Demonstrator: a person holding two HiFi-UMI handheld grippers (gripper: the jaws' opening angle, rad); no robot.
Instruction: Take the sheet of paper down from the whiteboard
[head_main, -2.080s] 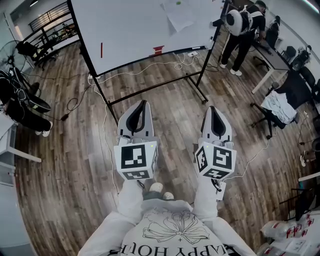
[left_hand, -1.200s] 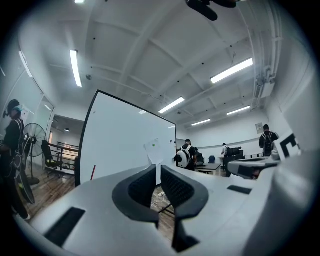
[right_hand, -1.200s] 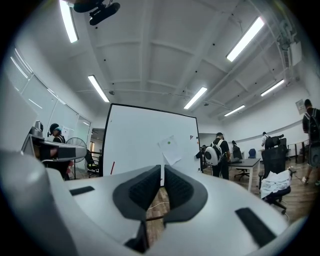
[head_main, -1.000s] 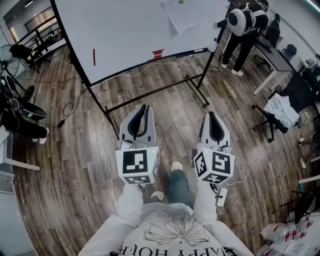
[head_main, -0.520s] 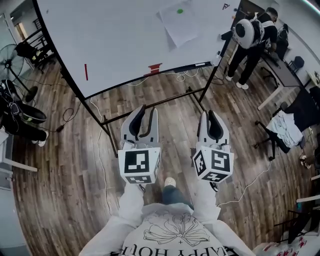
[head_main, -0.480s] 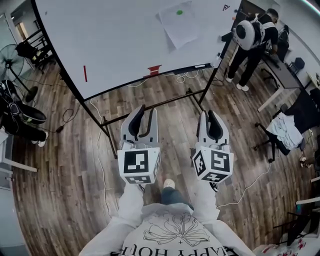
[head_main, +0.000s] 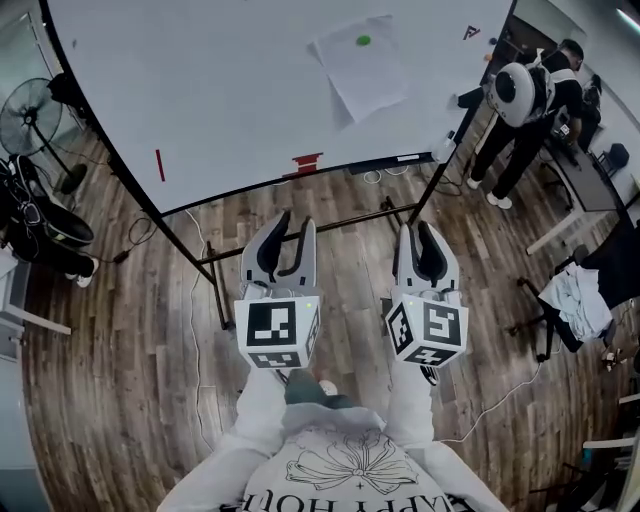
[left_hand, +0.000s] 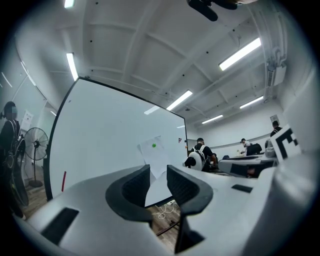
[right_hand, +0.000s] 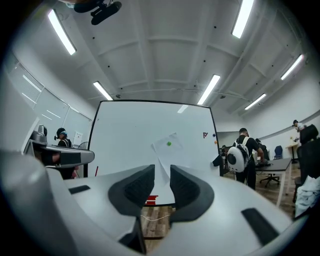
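Note:
A white sheet of paper (head_main: 363, 62) hangs tilted on the whiteboard (head_main: 220, 90), held by a green magnet (head_main: 363, 41). It also shows in the left gripper view as the paper (left_hand: 153, 152) and in the right gripper view as the paper (right_hand: 169, 148). My left gripper (head_main: 288, 232) and right gripper (head_main: 420, 243) are held level, side by side, well short of the board. The jaws of both have just been opening and now stand open with nothing between them. In their own views the left gripper (left_hand: 158, 181) and right gripper (right_hand: 162, 183) point at the board.
A red marker (head_main: 159, 165) and a red eraser (head_main: 306, 161) sit low on the board. The board's black stand (head_main: 300, 225) and cables cross the wood floor ahead. A person with a white backpack (head_main: 520, 90) stands at right by desks. A fan (head_main: 25, 115) stands at left.
I have walked closer to the whiteboard, which now fills more of the head view. Both grippers' jaws have gone from shut to open.

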